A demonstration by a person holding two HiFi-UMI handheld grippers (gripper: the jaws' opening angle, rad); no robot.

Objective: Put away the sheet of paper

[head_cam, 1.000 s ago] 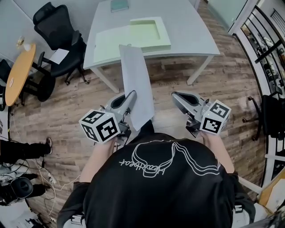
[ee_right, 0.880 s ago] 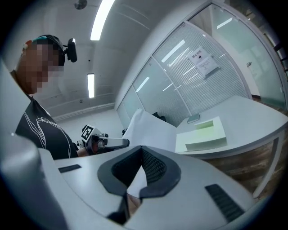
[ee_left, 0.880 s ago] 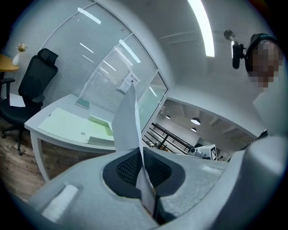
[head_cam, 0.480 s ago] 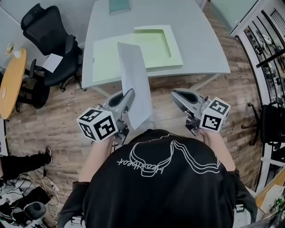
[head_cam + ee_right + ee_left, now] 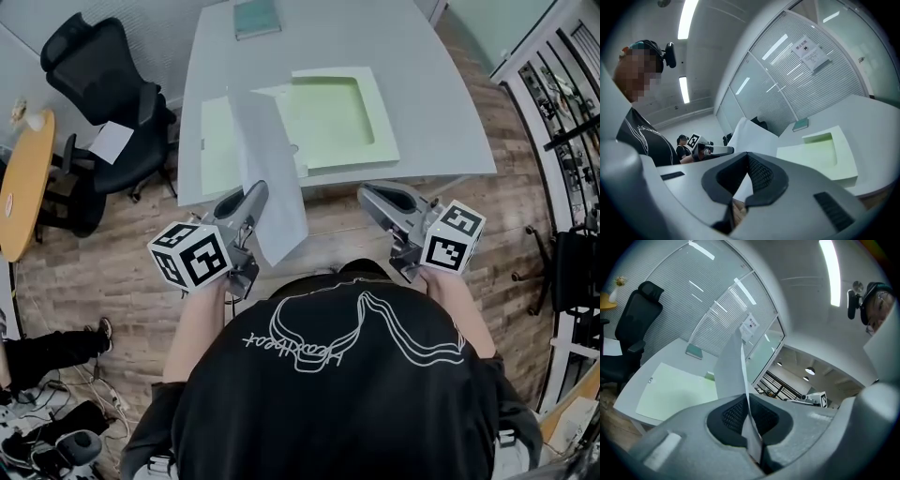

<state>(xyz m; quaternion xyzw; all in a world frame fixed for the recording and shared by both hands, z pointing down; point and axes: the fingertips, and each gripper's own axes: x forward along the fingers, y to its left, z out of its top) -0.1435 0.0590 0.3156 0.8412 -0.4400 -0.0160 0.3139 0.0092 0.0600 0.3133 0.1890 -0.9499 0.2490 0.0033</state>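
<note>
Item 1. Sheet of paper (image 5: 267, 178): white, held in the air by its lower edge. It rises from the left gripper, leaning away toward the table. In the head view its upper end overlaps the near left part of the green case. In the left gripper view it stands nearly edge-on.

Item 2. Left gripper (image 5: 251, 192): fingers pinch the bottom edge of the sheet, pads pressed on both faces. It points toward the table edge, with the marker cube at its rear.

Item 3. Right gripper (image 5: 367, 195): fingers pressed together with nothing between them. It is level with the left gripper, well apart from it, and aimed at the table.

Item 4. Table (image 5: 422, 103): pale grey and rectangular, just ahead of both grippers, standing on wood-look flooring.

Item 5. Green case (image 5: 380, 141): pale green and flat, lying open on the table. It has a sunken rectangular well on the right and a flat flap on the left.

Item 6. Teal book (image 5: 255, 17): closed, at the far edge of the table.

Item 7. Office chair (image 5: 94, 66): black, left of the table.

Item 8. Round wooden table (image 5: 23, 173): at the far left, partly in view.
</note>
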